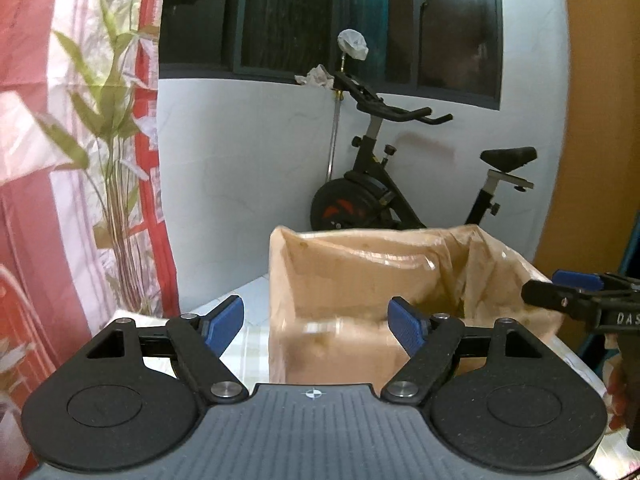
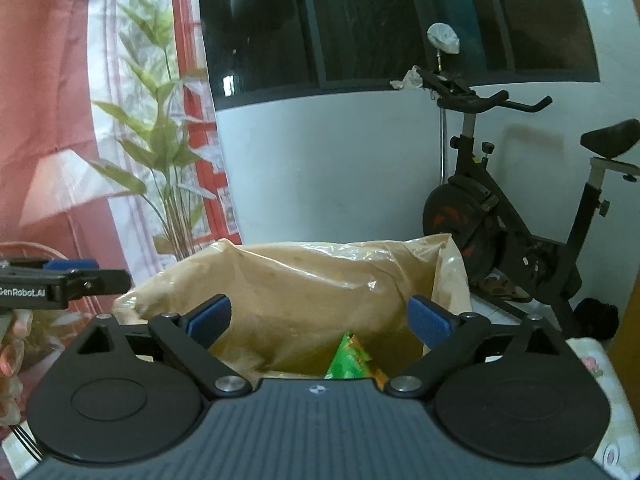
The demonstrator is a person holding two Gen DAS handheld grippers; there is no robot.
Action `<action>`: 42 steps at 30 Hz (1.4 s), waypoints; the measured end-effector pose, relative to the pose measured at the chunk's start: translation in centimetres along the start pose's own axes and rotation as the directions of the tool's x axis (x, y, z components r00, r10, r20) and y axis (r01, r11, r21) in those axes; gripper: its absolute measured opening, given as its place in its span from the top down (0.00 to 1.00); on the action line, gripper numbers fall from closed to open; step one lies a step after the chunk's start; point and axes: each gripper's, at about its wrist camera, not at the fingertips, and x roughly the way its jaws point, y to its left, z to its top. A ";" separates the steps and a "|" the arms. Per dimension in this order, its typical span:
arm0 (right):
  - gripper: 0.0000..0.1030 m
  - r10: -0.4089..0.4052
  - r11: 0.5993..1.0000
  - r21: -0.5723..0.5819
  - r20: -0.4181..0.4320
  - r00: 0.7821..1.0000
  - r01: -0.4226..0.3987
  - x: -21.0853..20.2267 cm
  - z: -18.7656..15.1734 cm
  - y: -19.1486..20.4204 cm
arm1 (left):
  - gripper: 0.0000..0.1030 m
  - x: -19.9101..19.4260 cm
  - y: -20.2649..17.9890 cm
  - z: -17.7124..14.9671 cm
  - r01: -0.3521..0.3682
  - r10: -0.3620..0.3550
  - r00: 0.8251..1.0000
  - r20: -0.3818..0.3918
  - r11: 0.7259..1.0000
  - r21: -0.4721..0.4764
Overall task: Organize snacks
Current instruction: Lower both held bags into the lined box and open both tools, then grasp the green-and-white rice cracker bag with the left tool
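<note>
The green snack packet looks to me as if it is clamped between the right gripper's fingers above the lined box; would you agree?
Not quite. The right wrist view shows the green snack packet lying loose inside the lined box, below the right gripper, whose jaws stand open with nothing between them.

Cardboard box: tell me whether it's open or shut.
Open. The cardboard box has an uncovered top, and a green snack packet shows inside it.

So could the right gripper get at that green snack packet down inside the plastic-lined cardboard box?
Probably yes. The right gripper is open and empty, right above the plastic-lined cardboard box, whose top is open. The green snack packet stands just below the jaws; nothing lies between them.
</note>
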 end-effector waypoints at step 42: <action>0.00 -0.018 0.999 -0.042 -0.333 0.943 0.005 -2.5 -15.5 5.4 | 0.15 -5.7 -0.3 -13.2 0.186 -0.181 0.979 -0.093 0.981 0.056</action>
